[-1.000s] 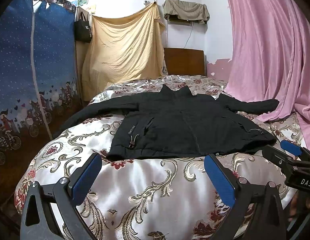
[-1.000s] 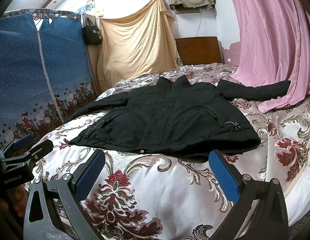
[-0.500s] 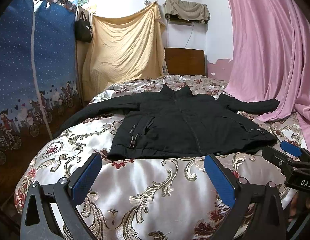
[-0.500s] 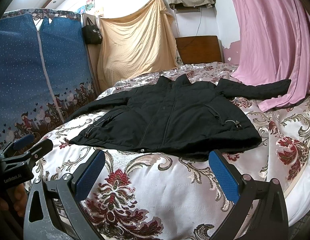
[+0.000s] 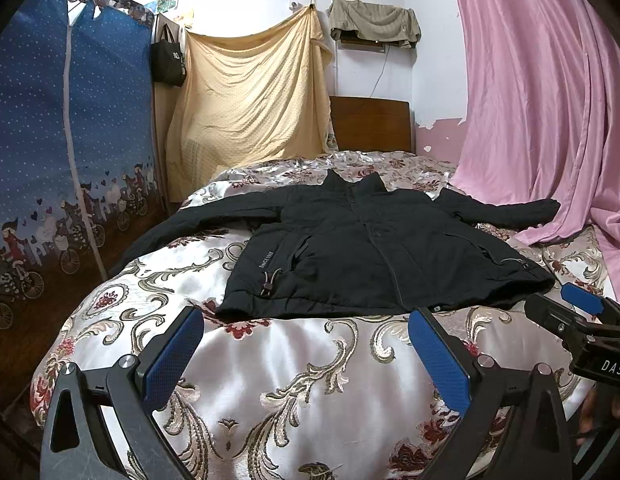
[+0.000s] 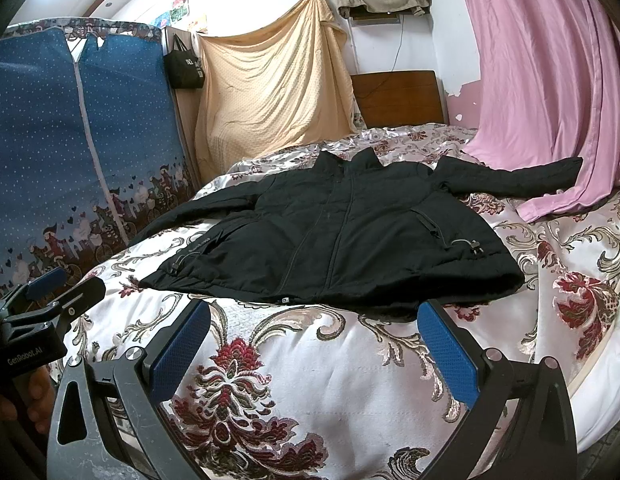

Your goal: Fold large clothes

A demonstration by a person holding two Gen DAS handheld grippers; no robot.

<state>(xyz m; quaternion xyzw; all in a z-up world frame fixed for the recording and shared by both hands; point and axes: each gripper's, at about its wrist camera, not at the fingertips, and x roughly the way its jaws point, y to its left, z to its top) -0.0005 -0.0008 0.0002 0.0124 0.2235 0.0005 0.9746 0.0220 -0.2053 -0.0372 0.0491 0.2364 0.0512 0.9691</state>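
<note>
Across the middle of both frames, a black jacket [image 5: 374, 248] lies flat and face up on the bed [image 5: 294, 376], zipped, collar toward the wooden headboard [image 5: 370, 124] at top centre and hem toward the cameras. Both sleeves are spread outward, one reaching the left edge of the bed, the other pointing at the pink curtain [image 5: 550, 100] on the right. Laid out like this, every edge is reachable, which suits a first fold.

At the bottom of the left wrist frame, the left gripper [image 5: 306, 340] has its fingers [image 5: 174, 356] spread wide and empty, short of the hem. The right gripper [image 6: 314, 332] sits likewise, fingers [image 6: 446, 348] parted, grasping nothing, over bare bedspread. Each appears in the other's view at the frame edge [image 5: 578, 320] [image 6: 50, 296].

Folding has not begun, I judge; the likely first move is bringing a sleeve across the body.
</note>
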